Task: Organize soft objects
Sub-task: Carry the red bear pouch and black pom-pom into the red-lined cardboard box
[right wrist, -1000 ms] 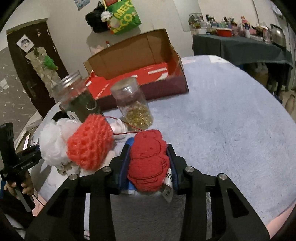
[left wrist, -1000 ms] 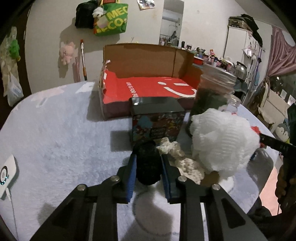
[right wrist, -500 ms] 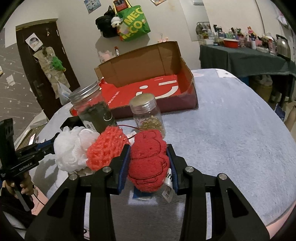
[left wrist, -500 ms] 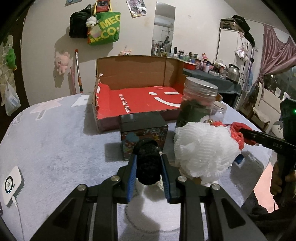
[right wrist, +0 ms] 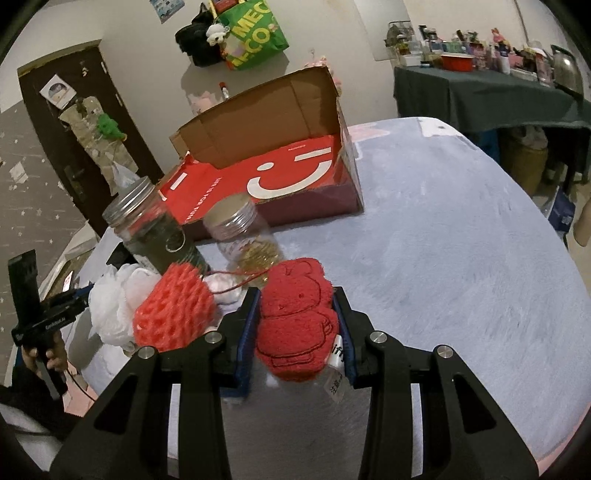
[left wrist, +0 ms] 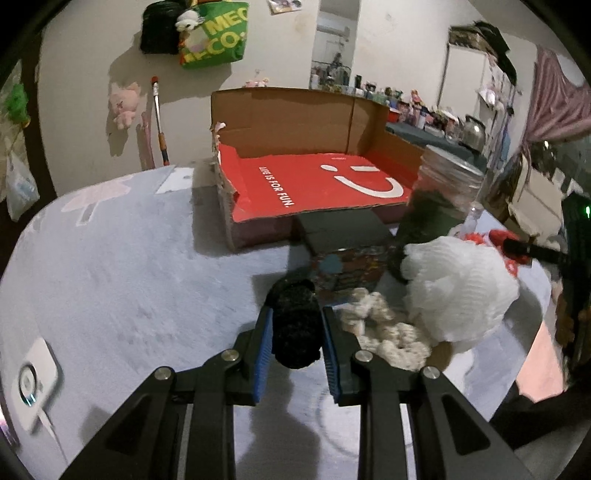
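Lower centre, left wrist view: left claw (left wrist: 296, 323) clamped on a black fuzzy soft lump (left wrist: 294, 325). Lower centre, right wrist view: right claw (right wrist: 295, 314) clamped on a red flat plush figure (right wrist: 297, 325). Just right of the black lump: cream knitted scrunchie (left wrist: 384, 334), white mesh puff (left wrist: 458, 288). Farther up on the grey fleece worktop (left wrist: 110, 266): open cardboard box with red smiley floor (left wrist: 314, 181).

A lived-in home — hanging tote bag (left wrist: 212, 35), kettle (right wrist: 564, 72).
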Motion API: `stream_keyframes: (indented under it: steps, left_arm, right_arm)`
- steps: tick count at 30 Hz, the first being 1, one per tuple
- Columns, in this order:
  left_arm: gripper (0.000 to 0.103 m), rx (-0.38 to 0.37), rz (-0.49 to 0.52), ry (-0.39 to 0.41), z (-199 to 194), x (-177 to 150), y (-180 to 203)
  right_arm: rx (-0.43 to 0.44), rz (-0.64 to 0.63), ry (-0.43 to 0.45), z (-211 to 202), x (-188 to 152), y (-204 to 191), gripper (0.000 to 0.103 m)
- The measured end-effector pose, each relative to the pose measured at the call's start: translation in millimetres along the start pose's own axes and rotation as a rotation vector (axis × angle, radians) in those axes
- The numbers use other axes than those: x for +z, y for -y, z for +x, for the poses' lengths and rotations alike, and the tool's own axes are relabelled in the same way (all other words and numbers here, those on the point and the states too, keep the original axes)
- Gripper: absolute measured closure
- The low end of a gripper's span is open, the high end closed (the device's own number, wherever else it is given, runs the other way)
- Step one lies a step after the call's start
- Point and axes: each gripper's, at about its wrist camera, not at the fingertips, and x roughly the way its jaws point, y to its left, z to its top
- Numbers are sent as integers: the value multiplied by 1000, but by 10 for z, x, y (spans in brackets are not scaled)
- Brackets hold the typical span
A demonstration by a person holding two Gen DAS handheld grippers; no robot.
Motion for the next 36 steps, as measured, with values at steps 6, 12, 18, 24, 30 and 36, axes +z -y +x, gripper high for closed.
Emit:
stream_keyframes:
  steps: [6,12,18,24,30,36]
  left_arm:
    - [76,-14,74,-22,97,84,-110]
    - [76,-33,134,-40,221,210,-166]
    - [76,-41,202,-54,285,355,-198]
    - [76,-51,249,-57,270,504,-241]
    - [76,-56,305,-31,185,737,-184]
    - [76,-81,291,-4,207,1105,-77]
  right_arm:
    - [-7,-55,-39,103,162,71,67]
    - [-19,-137,-81,244,299,44,67]
    - [-41,-231,-100,345,440,-61,67]
    - [-62,-328,-104,403,597,-179,67]
    - [-68,-410,-87,394,821,-317,67]
    - [-71,-434,-52,444,1167,-443,67]
